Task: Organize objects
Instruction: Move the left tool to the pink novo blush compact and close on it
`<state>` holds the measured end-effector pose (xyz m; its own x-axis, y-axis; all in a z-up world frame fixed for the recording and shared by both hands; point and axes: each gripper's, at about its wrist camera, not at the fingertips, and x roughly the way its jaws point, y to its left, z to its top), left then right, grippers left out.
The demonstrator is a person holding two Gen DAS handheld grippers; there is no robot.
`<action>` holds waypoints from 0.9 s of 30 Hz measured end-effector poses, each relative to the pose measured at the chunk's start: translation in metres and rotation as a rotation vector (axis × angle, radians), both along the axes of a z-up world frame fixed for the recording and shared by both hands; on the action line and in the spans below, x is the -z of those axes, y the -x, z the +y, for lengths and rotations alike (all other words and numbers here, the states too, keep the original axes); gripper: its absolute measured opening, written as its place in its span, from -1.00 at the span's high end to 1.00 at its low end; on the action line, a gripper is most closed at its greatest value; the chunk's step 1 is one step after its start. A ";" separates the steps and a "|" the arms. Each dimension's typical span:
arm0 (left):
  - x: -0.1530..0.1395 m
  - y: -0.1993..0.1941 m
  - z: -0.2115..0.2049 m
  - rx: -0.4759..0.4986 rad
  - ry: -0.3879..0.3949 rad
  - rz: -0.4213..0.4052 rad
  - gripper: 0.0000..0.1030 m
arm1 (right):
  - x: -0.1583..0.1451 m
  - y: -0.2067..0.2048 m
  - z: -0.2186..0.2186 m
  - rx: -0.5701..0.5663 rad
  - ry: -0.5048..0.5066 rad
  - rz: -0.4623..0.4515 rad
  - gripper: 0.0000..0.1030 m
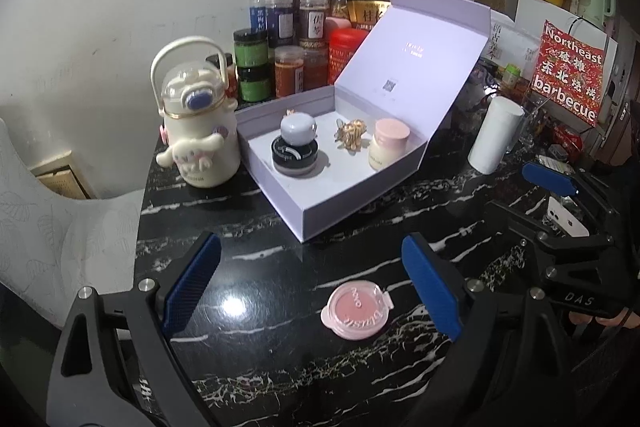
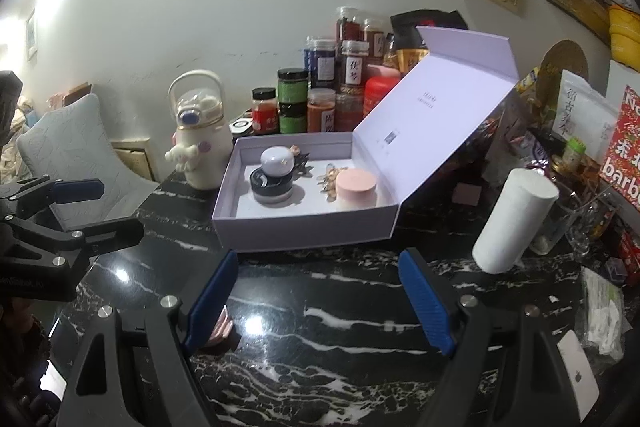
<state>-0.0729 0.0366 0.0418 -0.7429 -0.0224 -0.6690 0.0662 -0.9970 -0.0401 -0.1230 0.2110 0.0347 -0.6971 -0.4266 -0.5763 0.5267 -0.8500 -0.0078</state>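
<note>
A round pink blush compact [image 1: 356,309] lies flat on the black marble table [image 1: 260,367]. My left gripper [image 1: 312,287] is open around it; the compact sits nearer the right-hand pad and neither pad touches it. Behind it an open lavender box [image 1: 320,211] holds a black jar with a grey lid [image 1: 294,147], a gold ornament [image 1: 352,135] and a pink-lidded jar [image 1: 388,143]. My right gripper [image 2: 320,303] is open over bare table in front of the box [image 2: 304,231]. In the right wrist view its left finger hides most of the compact [image 2: 222,331].
A cream cartoon water bottle [image 1: 196,139] stands left of the box, with spice jars [image 1: 288,43] behind it by the wall. A white cylinder [image 2: 516,219], a glass [image 2: 588,223], a red barbecue sign [image 1: 568,71] and a phone [image 2: 576,375] crowd the right side. A padded chair [image 1: 60,227] is at the left.
</note>
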 end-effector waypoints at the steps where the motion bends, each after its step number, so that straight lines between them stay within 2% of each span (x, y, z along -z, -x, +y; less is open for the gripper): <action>1: 0.003 0.000 -0.001 0.002 -0.006 -0.005 -0.78 | 0.002 -0.001 -0.001 -0.008 -0.001 -0.006 -0.62; 10: 0.028 -0.006 -0.010 0.000 -0.041 -0.056 -0.78 | 0.023 -0.006 -0.013 -0.076 -0.020 -0.053 -0.62; 27: 0.065 -0.005 0.005 0.117 -0.090 -0.093 -0.78 | 0.073 -0.017 -0.019 -0.151 -0.048 -0.167 -0.62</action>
